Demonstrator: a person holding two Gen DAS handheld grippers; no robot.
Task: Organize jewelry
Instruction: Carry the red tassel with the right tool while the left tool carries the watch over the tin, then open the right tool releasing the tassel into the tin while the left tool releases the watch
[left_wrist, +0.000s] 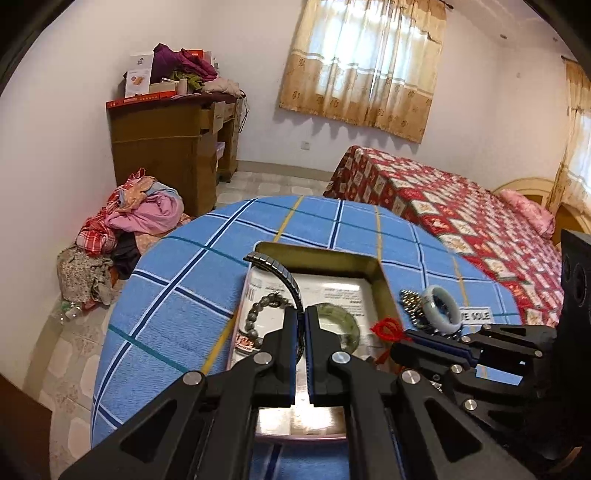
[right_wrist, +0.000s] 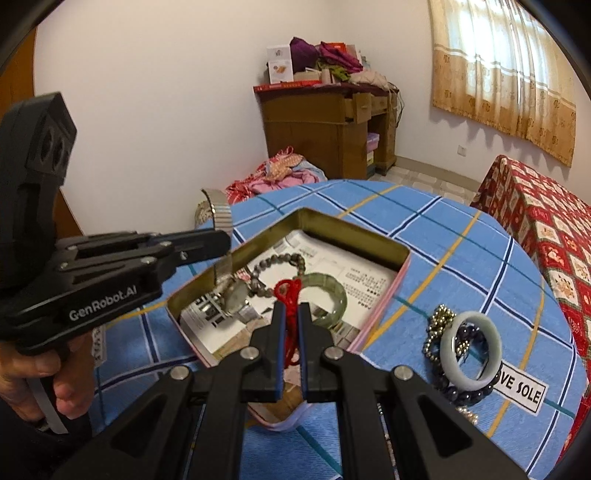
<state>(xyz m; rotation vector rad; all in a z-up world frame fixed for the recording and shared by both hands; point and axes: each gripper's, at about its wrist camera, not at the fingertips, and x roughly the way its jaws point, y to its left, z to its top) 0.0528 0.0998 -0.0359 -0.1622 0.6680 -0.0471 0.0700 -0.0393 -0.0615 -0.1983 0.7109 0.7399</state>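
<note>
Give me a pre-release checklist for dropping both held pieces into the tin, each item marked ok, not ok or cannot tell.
1. Left gripper shut on the watch by its band: ok.
2. Right gripper shut on the red cord: ok.
3. Watch face hangs inside the tin: ok.
4. Red cord's lower end clears the tin's rim: cannot tell, the fingers hide it.
5. Bead bracelet and green bangle already lie in the tin: ok.
6. All jewelry is in: not ok, the pale bangle and beaded strands lie on the tablecloth.
</note>
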